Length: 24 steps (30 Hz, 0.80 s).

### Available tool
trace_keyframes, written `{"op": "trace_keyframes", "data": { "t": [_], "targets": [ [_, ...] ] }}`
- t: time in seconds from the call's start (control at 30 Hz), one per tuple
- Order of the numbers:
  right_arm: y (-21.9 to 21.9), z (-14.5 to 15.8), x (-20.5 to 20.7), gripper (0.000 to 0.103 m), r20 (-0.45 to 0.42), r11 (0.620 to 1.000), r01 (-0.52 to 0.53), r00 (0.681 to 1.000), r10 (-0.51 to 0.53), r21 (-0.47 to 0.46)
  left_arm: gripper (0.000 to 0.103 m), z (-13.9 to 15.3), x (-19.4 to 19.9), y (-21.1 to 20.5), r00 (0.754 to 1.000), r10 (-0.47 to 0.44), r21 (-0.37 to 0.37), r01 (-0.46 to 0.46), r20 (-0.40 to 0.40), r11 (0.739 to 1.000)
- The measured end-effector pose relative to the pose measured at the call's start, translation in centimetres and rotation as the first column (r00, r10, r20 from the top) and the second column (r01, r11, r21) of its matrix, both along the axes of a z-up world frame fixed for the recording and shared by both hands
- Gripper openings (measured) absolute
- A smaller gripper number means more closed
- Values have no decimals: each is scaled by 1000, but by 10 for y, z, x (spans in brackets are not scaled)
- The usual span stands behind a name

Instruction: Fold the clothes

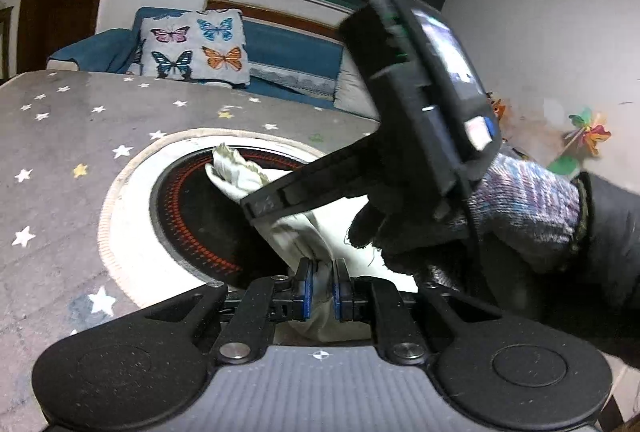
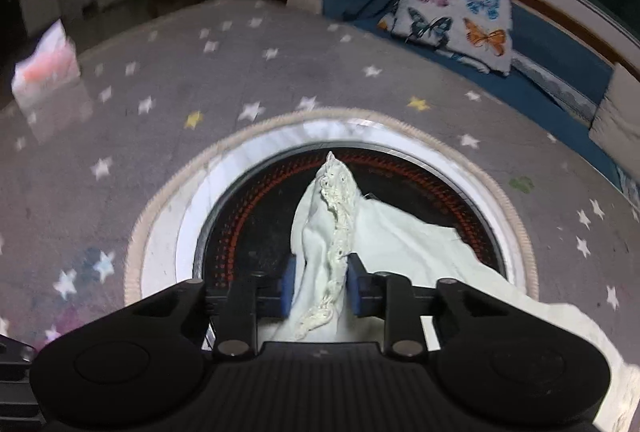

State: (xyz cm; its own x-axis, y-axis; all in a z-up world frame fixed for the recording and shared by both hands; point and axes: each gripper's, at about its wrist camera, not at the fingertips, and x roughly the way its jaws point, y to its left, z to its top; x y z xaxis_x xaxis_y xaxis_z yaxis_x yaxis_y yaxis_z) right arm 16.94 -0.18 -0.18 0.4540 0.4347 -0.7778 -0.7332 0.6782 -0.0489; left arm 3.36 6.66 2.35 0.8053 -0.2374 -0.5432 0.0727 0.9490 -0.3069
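A white garment with a lace edge lies over the round black heater panel set in the table. My right gripper is shut on a bunched, lace-trimmed fold of it and lifts it in a peak. In the left wrist view my left gripper is shut on another bunch of the same white garment. The right gripper's body and a gloved hand cross just ahead of it, hiding part of the cloth.
A grey tablecloth with stars covers the table around a white ring. A pink and white packet sits at the far left. A blue sofa with a butterfly cushion stands behind the table.
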Motion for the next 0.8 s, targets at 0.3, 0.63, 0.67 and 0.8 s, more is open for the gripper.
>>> {"op": "trace_keyframes", "data": {
  "t": [0.3,0.63,0.67,0.8],
  "targets": [
    [-111,38,11,16,-70,922,207,978,-195,327,11,29,7,-49,988,-139,19,138,71,990],
    [-251,42,28,15,-169,773,414,909,-382,481,10,38,43,-142,938,-337,78,331,78,940],
    [-262,40,29,15,-179,760,431,901,-396,487,10,37,46,-152,932,-356,86,350,74,933],
    [-307,24,39,15,-243,703,504,862,-444,502,10,29,60,-188,907,-417,115,410,47,905]
  ]
}}
